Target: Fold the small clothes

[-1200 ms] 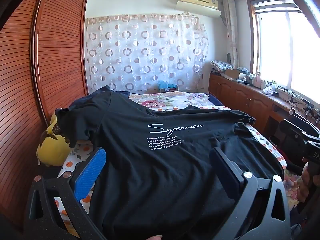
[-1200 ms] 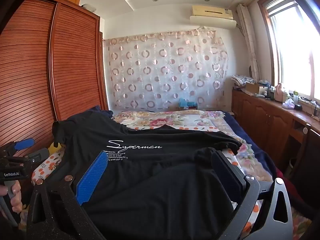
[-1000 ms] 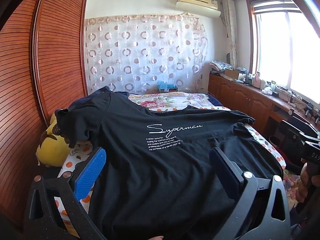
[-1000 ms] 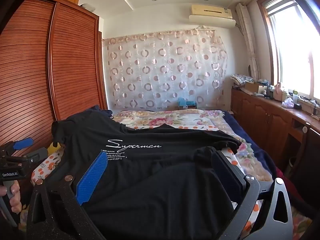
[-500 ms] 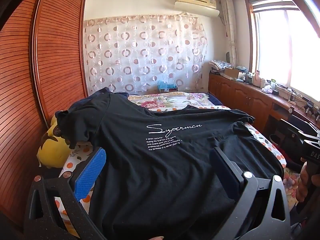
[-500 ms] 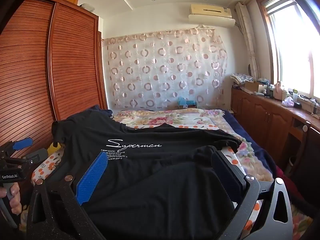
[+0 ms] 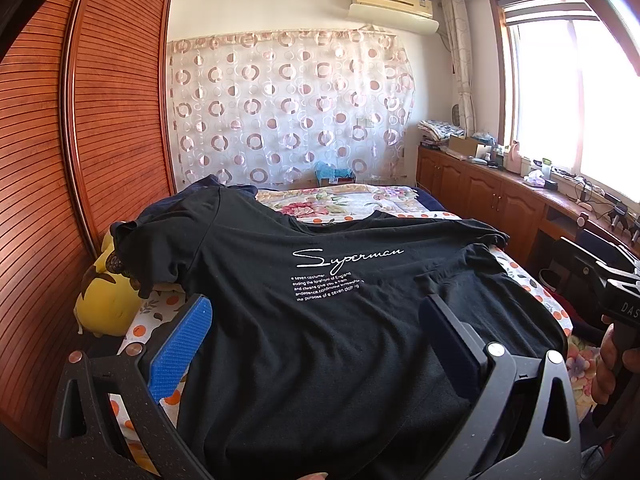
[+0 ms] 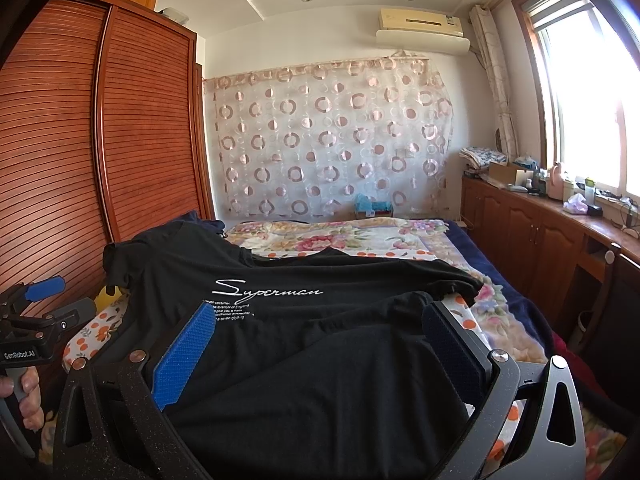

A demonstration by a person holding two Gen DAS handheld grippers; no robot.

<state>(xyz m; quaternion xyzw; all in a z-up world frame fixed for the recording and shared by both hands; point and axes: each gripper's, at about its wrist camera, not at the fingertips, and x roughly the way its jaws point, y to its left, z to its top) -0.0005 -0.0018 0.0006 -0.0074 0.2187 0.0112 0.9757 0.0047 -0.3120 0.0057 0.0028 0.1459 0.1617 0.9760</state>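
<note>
A: Changed in the last second?
B: Almost nothing. Black T-shirt [image 7: 320,320] spread as before across the bed [image 7: 340,200], print up, one sleeve draped over the yellow plush toy [image 7: 104,304]. Folding not yet begun, by the look of it.
A: Left gripper [image 7: 316,336]?
B: Hovering near the shirt's hem, jaws wide apart, nothing held.
A: Right gripper [image 8: 320,340]?
B: Same: spread wide over the hem on the sleeve-folded side, no cloth pinched. Contact with fabric impossible to tell.

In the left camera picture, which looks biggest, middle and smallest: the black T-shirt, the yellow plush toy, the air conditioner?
1. black T-shirt
2. yellow plush toy and air conditioner look alike in size; the toy is nearer and partly hidden, so I won't rank them.
</note>
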